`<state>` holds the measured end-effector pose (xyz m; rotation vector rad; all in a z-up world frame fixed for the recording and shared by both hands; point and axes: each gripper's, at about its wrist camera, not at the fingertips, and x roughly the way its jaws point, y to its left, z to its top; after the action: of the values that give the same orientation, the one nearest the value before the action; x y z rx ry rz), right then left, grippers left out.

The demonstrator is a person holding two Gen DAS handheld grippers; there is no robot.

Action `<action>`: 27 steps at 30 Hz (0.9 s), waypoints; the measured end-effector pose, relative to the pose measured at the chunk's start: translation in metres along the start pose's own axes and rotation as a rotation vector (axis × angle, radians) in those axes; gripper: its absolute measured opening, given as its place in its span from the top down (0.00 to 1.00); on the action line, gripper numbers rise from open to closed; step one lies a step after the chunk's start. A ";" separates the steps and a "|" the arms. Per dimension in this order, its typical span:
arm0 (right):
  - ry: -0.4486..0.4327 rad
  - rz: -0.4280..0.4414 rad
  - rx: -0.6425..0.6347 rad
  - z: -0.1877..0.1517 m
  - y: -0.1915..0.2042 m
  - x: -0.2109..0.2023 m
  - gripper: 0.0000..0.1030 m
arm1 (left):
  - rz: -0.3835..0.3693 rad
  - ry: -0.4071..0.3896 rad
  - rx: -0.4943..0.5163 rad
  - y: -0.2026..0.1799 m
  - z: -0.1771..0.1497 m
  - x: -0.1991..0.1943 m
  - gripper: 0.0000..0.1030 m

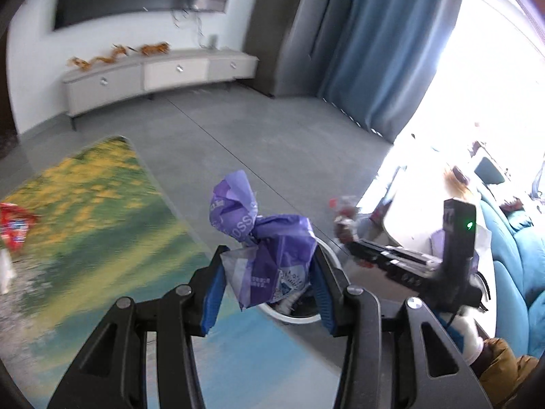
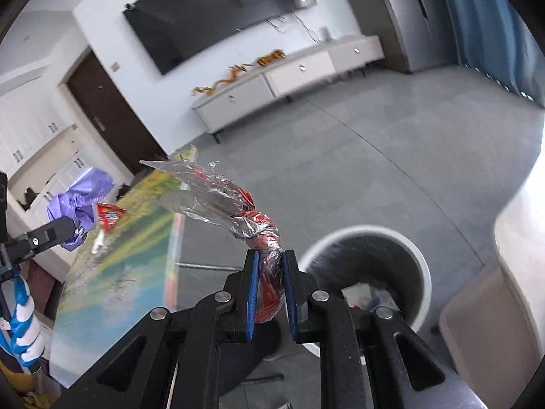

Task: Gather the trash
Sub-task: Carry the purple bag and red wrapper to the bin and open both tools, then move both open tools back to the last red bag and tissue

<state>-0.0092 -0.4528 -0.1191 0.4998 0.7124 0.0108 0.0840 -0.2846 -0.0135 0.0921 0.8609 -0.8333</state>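
My left gripper (image 1: 270, 250) is shut on a crumpled purple plastic bag (image 1: 238, 204), held just above the white-rimmed trash bin (image 1: 296, 318) on the floor. In the right wrist view that bag (image 2: 81, 197) and the left gripper (image 2: 56, 230) appear at the far left. My right gripper (image 2: 270, 254) is shut on a twisted red and silver foil wrapper (image 2: 218, 197), left of the bin (image 2: 364, 230), which holds some trash. Seen from the left wrist, the right gripper (image 1: 345, 238) carries that wrapper (image 1: 344, 214) just right of the bin.
A low table with a painted landscape top (image 1: 102, 204) stands left of the bin; a red packet (image 2: 109, 216) and a small white item (image 2: 98, 243) lie on it. A teal sofa (image 1: 511, 255) is at the right, a TV cabinet (image 2: 272, 78) across the grey floor.
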 end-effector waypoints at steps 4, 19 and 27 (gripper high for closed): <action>0.031 -0.031 0.045 -0.007 -0.024 0.013 0.85 | -0.035 0.054 -0.007 -0.021 0.012 0.047 0.57; 0.110 -0.158 0.121 -0.031 -0.064 0.034 0.46 | -0.080 0.136 -0.030 -0.049 0.036 0.119 0.48; 0.075 -0.159 0.098 -0.022 -0.042 0.020 0.39 | 0.016 0.101 -0.058 -0.026 0.030 0.090 0.47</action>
<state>-0.0142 -0.4771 -0.1644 0.5376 0.8273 -0.1561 0.1183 -0.3697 -0.0499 0.0903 0.9774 -0.7928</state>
